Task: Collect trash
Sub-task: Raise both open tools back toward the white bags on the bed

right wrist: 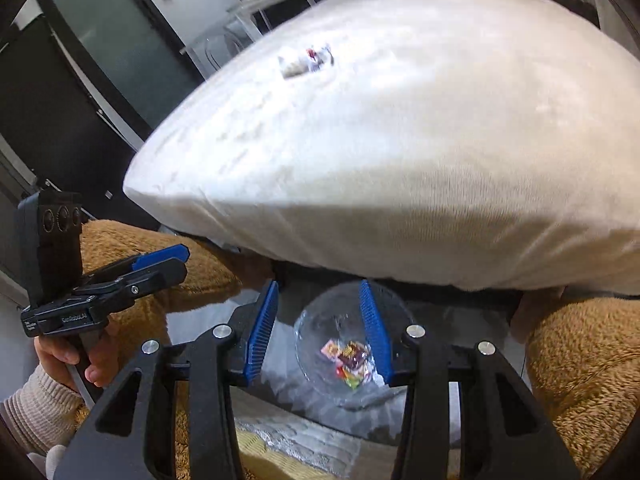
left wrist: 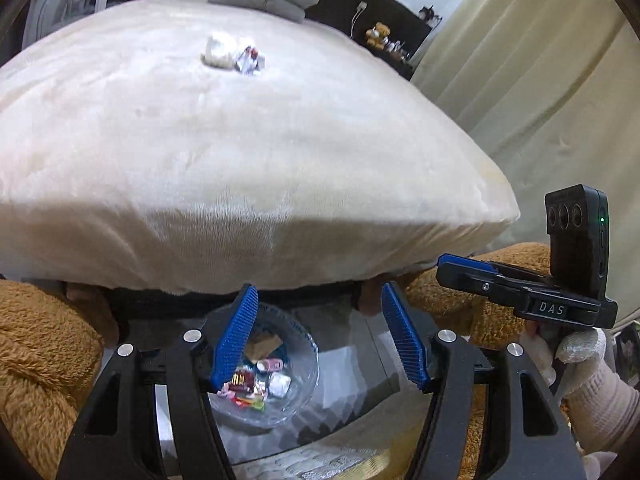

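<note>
Both the left gripper (left wrist: 320, 334) and the right gripper (right wrist: 320, 330) gape wide, holding nothing; below them a glass bowl (left wrist: 306, 344) on the glass tabletop (left wrist: 360, 400) holds colourful wrappers (left wrist: 260, 380). Crumpled trash (left wrist: 234, 56) lies well apart on the white bed (left wrist: 240, 160).

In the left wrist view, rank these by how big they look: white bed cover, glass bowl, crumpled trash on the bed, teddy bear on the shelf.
1. White bed cover
2. Glass bowl, though it sits nearest the camera
3. Crumpled trash
4. Teddy bear, farther off, so unsure against the trash
</note>
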A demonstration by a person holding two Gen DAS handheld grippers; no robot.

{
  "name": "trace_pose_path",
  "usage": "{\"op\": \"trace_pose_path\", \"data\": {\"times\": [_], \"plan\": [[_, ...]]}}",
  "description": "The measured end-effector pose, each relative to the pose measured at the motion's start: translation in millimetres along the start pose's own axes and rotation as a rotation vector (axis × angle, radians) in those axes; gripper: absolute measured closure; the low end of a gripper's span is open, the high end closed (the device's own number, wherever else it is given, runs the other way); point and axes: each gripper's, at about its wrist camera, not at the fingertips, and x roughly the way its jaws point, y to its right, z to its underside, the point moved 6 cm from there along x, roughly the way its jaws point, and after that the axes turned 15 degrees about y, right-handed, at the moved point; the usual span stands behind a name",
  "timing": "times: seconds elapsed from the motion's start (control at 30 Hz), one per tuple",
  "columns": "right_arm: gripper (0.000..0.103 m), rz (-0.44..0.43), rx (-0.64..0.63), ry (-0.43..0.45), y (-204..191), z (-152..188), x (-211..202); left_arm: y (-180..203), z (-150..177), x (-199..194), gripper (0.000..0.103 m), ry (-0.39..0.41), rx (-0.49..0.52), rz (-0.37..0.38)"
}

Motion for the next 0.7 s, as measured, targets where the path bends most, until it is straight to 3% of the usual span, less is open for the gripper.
{"op": "trace_pose_path", "data": {"times": [0.33, 0.7], "plan": [[0.06, -0.034, -0.016, 0.091, -5.5, -44.1, -8.2, -2.6, -34.6, -18.9, 0.04, 0.094, -0.021, 0.025], [0.06, -0.085, -0.025, 0.052, -7.5, -104.8, 45.4, -33.6, -95.5, -10.4, 0.04, 0.139, -0.031, 0.017]]}}
